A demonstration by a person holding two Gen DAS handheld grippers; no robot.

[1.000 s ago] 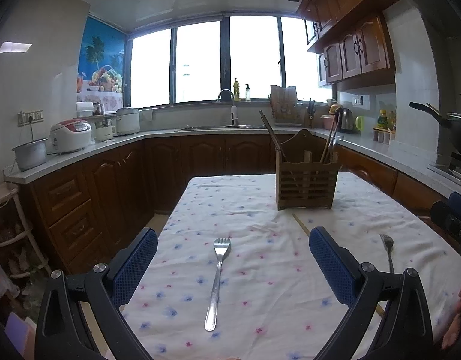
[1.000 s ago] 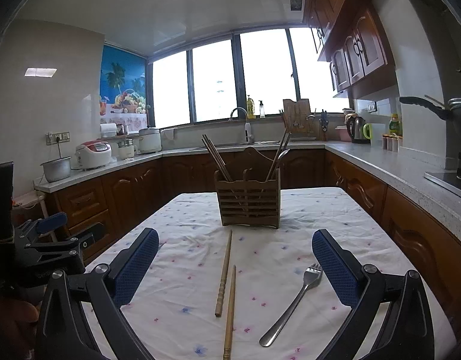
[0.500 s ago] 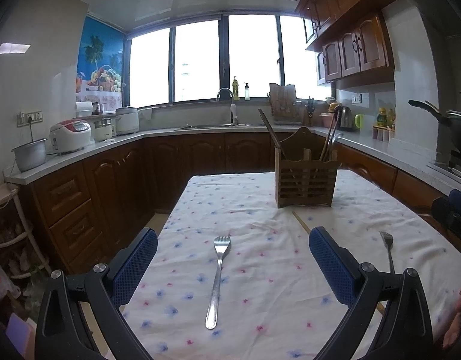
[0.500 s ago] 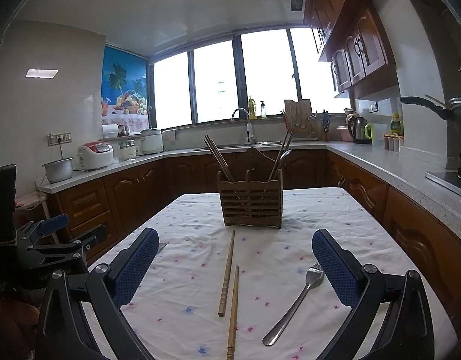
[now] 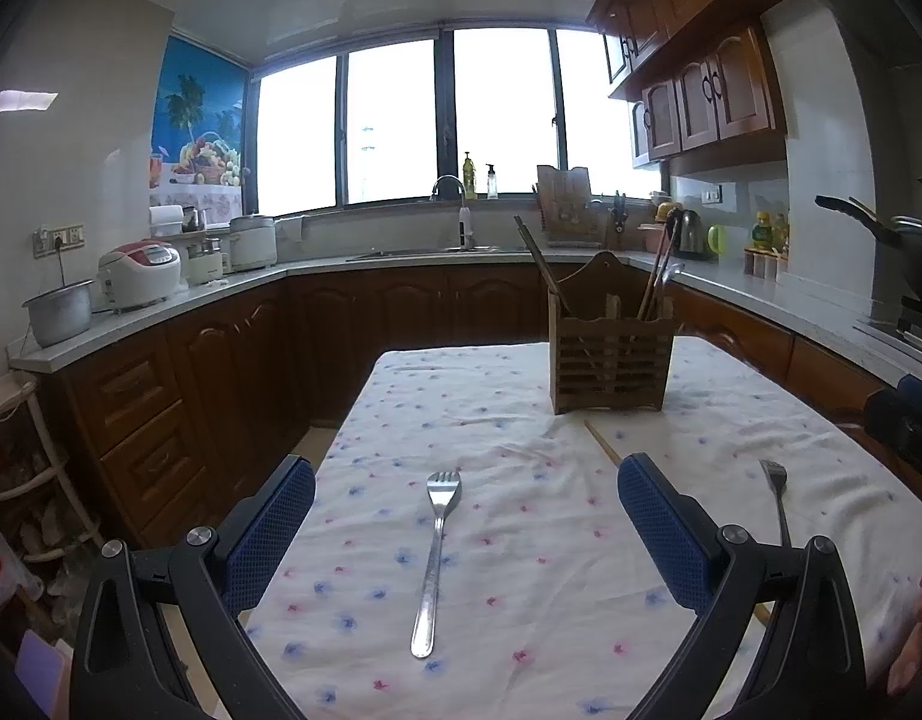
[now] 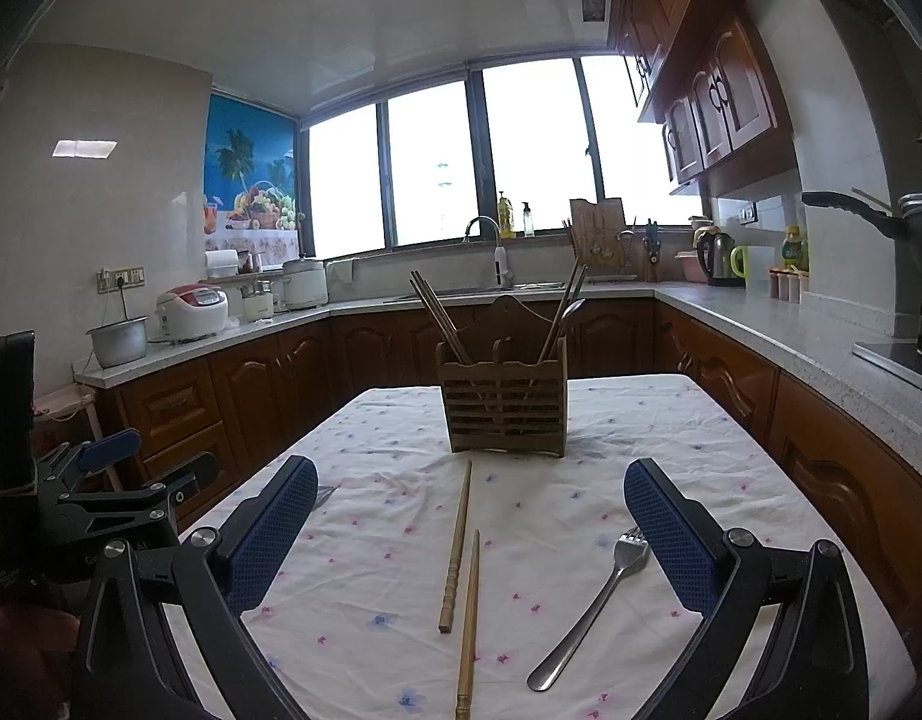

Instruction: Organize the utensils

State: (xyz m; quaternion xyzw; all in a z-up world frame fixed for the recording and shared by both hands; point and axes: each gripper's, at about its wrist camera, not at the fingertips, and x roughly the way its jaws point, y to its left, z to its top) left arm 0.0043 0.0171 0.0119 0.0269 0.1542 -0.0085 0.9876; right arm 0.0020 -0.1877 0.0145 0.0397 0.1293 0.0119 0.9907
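A wooden utensil holder (image 5: 609,363) stands at the far middle of the table and holds chopsticks and a spoon; it also shows in the right wrist view (image 6: 504,411). A steel fork (image 5: 437,546) lies between the fingers of my open, empty left gripper (image 5: 466,516). Two wooden chopsticks (image 6: 458,546) lie between the fingers of my open, empty right gripper (image 6: 471,516). A second fork (image 6: 592,600) lies just inside its right finger; it also shows in the left wrist view (image 5: 777,504). One chopstick tip (image 5: 601,443) shows there too.
A white flowered tablecloth (image 6: 670,438) covers the table. Wooden cabinets and a grey counter (image 5: 161,306) with rice cookers run around the room. A wok (image 5: 904,240) sits on the stove at the right. The left gripper body (image 6: 101,498) shows at the left edge.
Both views have shifted very slightly; the holder sits a touch further right in the right wrist view. Nothing on the table has moved and both grippers stay open.
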